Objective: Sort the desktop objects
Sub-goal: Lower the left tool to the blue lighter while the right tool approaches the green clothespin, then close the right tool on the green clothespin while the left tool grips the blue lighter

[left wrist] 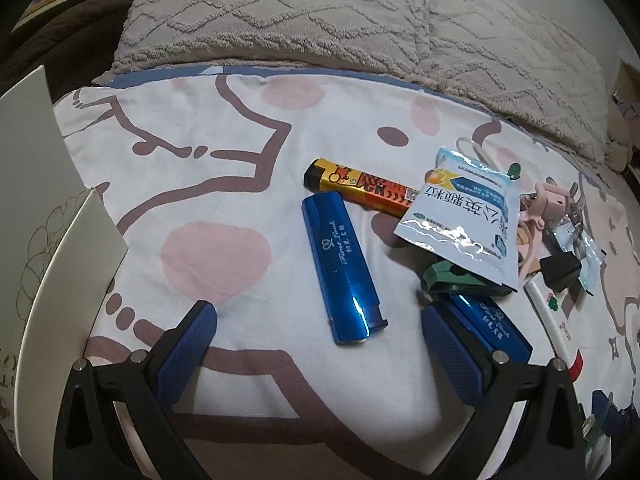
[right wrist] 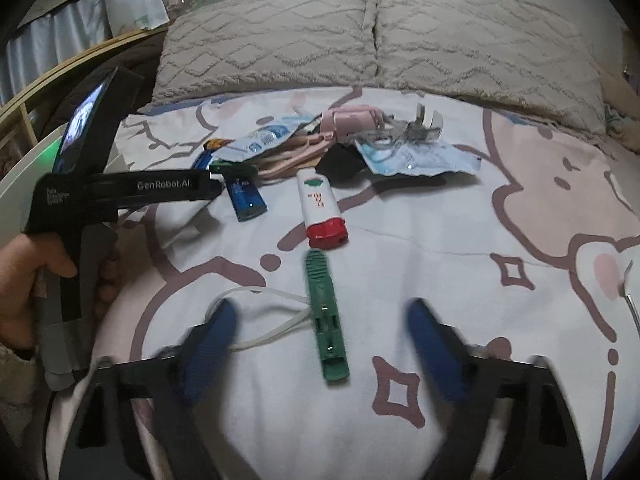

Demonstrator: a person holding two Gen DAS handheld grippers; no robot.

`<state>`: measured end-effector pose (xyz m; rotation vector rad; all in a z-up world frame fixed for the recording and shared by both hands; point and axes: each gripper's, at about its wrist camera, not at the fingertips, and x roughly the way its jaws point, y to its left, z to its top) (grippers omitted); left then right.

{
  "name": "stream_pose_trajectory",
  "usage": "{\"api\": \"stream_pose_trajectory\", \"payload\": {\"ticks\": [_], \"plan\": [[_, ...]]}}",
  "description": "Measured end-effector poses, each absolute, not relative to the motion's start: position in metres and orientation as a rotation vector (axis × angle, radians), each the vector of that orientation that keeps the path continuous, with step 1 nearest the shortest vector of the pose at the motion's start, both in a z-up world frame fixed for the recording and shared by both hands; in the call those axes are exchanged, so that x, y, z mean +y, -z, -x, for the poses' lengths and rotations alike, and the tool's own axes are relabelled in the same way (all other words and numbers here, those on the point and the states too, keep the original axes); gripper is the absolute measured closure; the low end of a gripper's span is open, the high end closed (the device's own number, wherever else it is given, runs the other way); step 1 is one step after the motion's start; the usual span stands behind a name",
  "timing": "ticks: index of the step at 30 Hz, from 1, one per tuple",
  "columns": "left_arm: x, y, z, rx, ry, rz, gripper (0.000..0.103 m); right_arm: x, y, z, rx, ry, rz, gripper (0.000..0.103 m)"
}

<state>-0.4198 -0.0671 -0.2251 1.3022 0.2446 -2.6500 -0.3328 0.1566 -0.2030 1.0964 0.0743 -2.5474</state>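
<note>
**Both claws open over the bed clutter, nothing gripped**

Green clip (right wrist: 326, 320) lies flat on the bedsheet (right wrist: 460, 220), lower centre of the right wrist view, between the right claw (right wrist: 320, 328) fingers but not touched by either pad. Jaws stand well apart; view is motion-blurred. A white cord loop (right wrist: 264, 312) runs from the clip toward the left finger.

Above it, mid-frame: white lighter with red cap (right wrist: 322, 210). Left of that a blue lighter (right wrist: 244, 196). Upper centre: a pile with a pink charger and cable (right wrist: 348, 120) and clear packets (right wrist: 416, 158).

Left edge of that view: a hand (right wrist: 24, 280) holds the left claw's black handle (right wrist: 132, 192).

Left wrist view: left claw (left wrist: 320, 312) wide open, empty. A blue lighter (left wrist: 340, 264) lies centre frame between the fingers, untouched. A second blue lighter (left wrist: 488, 320) sits just beside the right finger; contact can't be told. Above: yellow-orange lighter (left wrist: 360, 188), its right end under a white sachet (left wrist: 464, 220). A black plug (left wrist: 560, 270) lies at right.

Beige pillows (left wrist: 320, 20) across the top of both views. White box (left wrist: 48, 200) at left edge
</note>
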Motion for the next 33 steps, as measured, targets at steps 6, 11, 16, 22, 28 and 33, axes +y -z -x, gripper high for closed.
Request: {"api": "stream_pose_trajectory", "payload": {"ticks": [6,11,16,22,28,33], "plan": [[-0.069,0.219,0.409,0.241,2.661,-1.189,0.038,0.164,0.202,0.334,0.006,2.543,-1.08,0.041],[-0.056,0.216,0.407,0.144,2.713,-1.182,0.072,0.161,0.202,0.333,0.023,2.512,-1.067,0.048],[-0.048,0.217,0.404,0.098,2.729,-1.2,0.079,0.155,0.203,0.331,0.057,2.485,-1.061,0.051],[-0.047,0.217,0.375,0.159,2.763,-1.221,0.08,0.164,0.203,0.328,-0.017,2.471,-1.067,0.069],[-0.039,0.216,0.327,0.224,2.794,-1.241,0.08,0.171,0.203,0.31,-0.072,2.434,-1.077,0.074],[-0.029,0.212,0.285,0.263,2.805,-1.26,0.08,0.176,0.201,0.289,-0.081,2.443,-1.08,0.077]]}}
